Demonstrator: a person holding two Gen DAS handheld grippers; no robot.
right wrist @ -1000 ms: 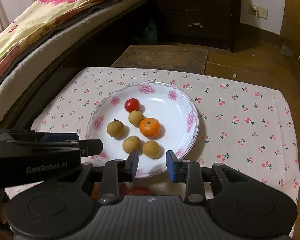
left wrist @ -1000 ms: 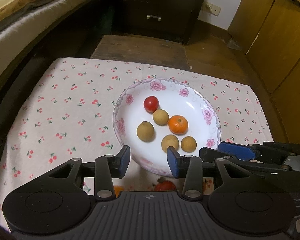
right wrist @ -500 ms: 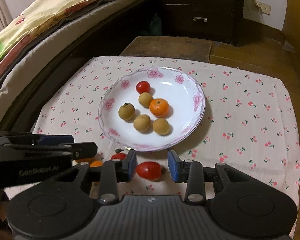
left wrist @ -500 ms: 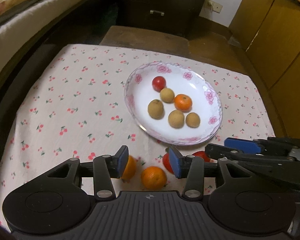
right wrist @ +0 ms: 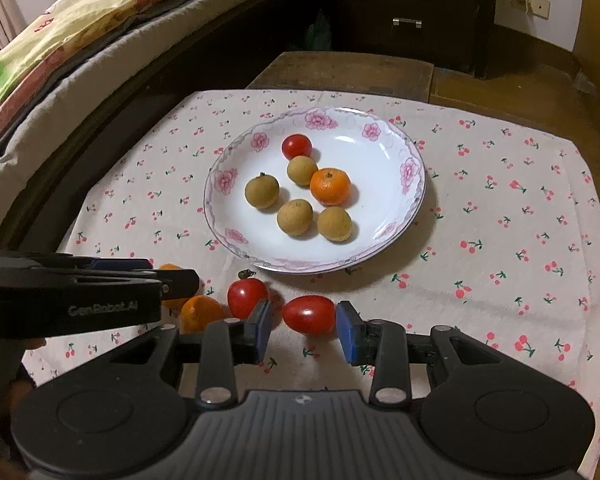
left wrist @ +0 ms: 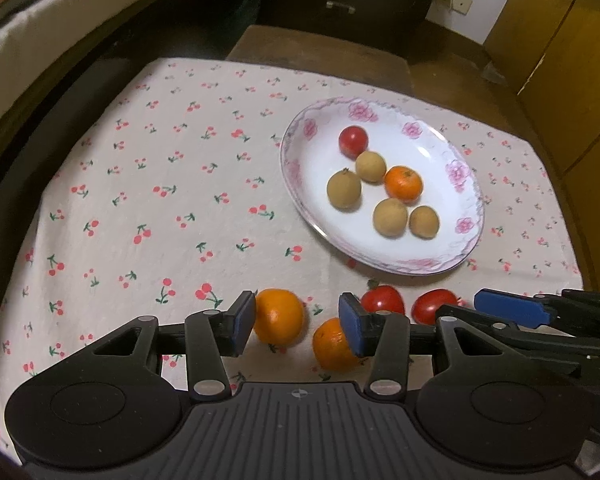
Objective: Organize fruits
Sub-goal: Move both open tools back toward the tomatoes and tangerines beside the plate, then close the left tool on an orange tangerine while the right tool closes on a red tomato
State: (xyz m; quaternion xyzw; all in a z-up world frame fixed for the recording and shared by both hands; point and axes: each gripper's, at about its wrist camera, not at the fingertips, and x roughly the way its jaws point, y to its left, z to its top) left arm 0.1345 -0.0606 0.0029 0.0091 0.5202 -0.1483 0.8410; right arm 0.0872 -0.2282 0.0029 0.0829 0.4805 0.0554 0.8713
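Left gripper [left wrist: 296, 326] jaws part open, holding nothing; mandarin [left wrist: 279, 316] between the pads, close by the left pad, contact unclear. Second mandarin [left wrist: 334, 346] half hidden behind the right pad. Right gripper [right wrist: 303, 332] jaws narrowly open, empty; oval red tomato [right wrist: 309, 314] glossy, lying on its side in the gap, not pinched. Rounder tomato [right wrist: 247, 297] with green stem just left of it, beside the left pad. All four loose fruits on cherry-print cloth [right wrist: 500, 220], near the plate's front rim. White plate [right wrist: 414, 176] with pink flower border further out, holding four dull brown longans [right wrist: 261, 191], one bright mandarin [right wrist: 330, 186] touching a longan, one small red tomato [right wrist: 296, 146] at the back. Bed [right wrist: 60, 40] off left, dark drawers [right wrist: 404, 8] behind.
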